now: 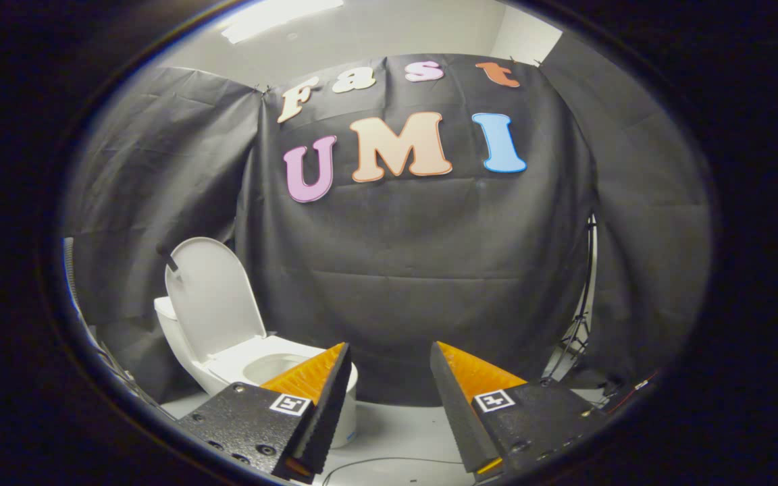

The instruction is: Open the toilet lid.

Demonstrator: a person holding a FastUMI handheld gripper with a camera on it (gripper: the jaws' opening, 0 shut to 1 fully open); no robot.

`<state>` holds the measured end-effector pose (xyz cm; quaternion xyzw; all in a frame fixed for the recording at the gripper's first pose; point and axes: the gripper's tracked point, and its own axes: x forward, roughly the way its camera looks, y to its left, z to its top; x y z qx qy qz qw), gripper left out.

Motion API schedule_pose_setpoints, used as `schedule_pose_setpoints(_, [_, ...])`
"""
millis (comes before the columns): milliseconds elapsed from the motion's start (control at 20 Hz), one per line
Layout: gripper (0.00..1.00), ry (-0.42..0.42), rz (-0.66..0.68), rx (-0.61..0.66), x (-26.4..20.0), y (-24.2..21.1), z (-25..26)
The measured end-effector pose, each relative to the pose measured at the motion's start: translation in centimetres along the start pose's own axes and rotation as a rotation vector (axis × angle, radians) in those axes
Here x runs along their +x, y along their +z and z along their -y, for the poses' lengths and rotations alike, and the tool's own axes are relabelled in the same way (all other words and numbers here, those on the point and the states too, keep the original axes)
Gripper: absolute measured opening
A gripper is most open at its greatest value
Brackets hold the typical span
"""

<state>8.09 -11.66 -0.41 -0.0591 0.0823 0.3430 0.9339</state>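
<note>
A white toilet (227, 364) stands on the floor beyond my left finger, against the black cloth wall. Its lid (212, 297) stands upright, leaning back on the cistern, and the seat and bowl (264, 368) show below it. A small dark handle (167, 258) sticks out at the lid's upper left edge. My gripper (389, 358) is open, well back from the toilet, with nothing between its fingers. The left finger (325, 388) overlaps the front of the bowl in the view.
Black cloth walls close the booth behind and on both sides. A tripod stand (581, 324) rises at the right by the cloth. A thin cable (389, 462) lies on the pale floor between the fingers.
</note>
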Motion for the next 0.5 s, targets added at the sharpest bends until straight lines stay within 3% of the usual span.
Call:
schedule_pose_setpoints(200, [0.74,-0.013,0.011,0.017,0.0,0.5,0.4])
schedule_pose_setpoints(500, [0.74,-0.037,-0.092,0.026,-1.2,-1.9,0.8])
